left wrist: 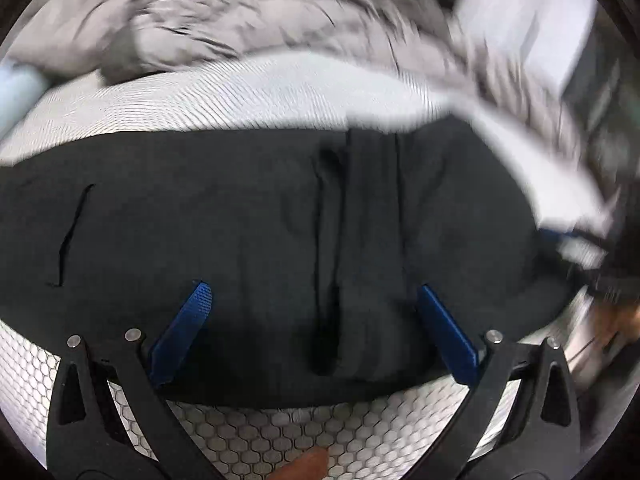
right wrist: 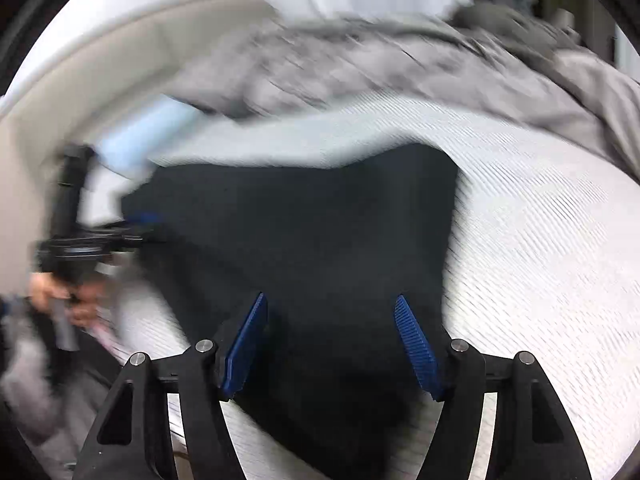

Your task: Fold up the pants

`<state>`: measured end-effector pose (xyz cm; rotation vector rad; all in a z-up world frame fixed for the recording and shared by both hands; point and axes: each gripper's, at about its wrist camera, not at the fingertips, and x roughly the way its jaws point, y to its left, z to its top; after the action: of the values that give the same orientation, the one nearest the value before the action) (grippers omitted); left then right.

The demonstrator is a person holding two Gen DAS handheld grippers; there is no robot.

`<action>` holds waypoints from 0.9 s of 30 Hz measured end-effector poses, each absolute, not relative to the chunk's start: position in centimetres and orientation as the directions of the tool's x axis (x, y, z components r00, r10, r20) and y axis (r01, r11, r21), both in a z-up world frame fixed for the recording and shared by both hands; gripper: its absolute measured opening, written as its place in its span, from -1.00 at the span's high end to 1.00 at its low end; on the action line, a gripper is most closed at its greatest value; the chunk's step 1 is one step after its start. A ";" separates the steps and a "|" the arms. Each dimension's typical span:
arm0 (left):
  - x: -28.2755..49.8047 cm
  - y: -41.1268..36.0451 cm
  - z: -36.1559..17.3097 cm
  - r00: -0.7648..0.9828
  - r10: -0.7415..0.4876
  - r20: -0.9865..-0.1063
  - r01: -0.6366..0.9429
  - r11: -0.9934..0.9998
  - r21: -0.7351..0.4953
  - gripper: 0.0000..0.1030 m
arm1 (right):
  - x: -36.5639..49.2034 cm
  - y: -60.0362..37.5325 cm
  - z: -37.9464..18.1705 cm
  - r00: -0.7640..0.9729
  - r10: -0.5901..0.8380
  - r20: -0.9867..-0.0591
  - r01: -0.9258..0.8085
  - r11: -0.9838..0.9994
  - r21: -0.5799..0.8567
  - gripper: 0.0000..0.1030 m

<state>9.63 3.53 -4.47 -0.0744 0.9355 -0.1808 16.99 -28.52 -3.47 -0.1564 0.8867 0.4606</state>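
Black pants [left wrist: 248, 240] lie folded and flat on a white patterned bed cover [left wrist: 224, 96], with a crease running down their middle. My left gripper [left wrist: 314, 292] hangs open above their near edge, blue pads wide apart, nothing between them. In the right wrist view the same black pants [right wrist: 304, 232] lie below my right gripper [right wrist: 330, 304], whose blue pads stand apart and touch no cloth. The other gripper [right wrist: 96, 236] shows blurred at the left edge of the pants, held by a hand [right wrist: 52, 292].
A crumpled grey blanket [left wrist: 224, 20] lies beyond the pants at the far side of the bed. A light blue item [right wrist: 144, 136] rests at the far left. A beige padded edge [right wrist: 100, 52] borders the bed. A honeycomb-patterned mattress side [left wrist: 280, 436] shows below.
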 end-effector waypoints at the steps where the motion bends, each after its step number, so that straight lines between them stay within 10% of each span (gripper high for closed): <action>1: 9.4 2.8 -5.2 0.569 -0.134 -0.811 0.138 0.988 -0.066 -1.00 | 17.1 -29.0 -4.5 0.530 0.254 -0.809 -0.429 0.904 0.003 -0.32; 13: 11.2 7.6 -1.8 0.619 -0.398 -0.677 0.098 0.894 -0.436 -0.97 | 17.0 -34.3 -3.2 0.583 0.376 -0.720 -0.340 0.918 0.204 -0.42; 24: 22.4 7.3 -6.8 0.320 -0.679 -0.660 0.130 0.722 -0.680 -0.36 | 20.7 -32.7 -3.8 0.560 0.383 -0.735 -0.311 0.919 0.242 -0.42; 27: 22.8 6.9 -6.7 0.332 -0.680 -0.654 0.144 0.721 -0.677 0.12 | 20.8 -32.2 -4.0 0.547 0.374 -0.749 -0.319 0.920 0.227 -0.42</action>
<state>22.76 6.90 -6.68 -0.5662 1.1109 -0.5774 20.83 -32.21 -4.03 0.0663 0.9038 0.4109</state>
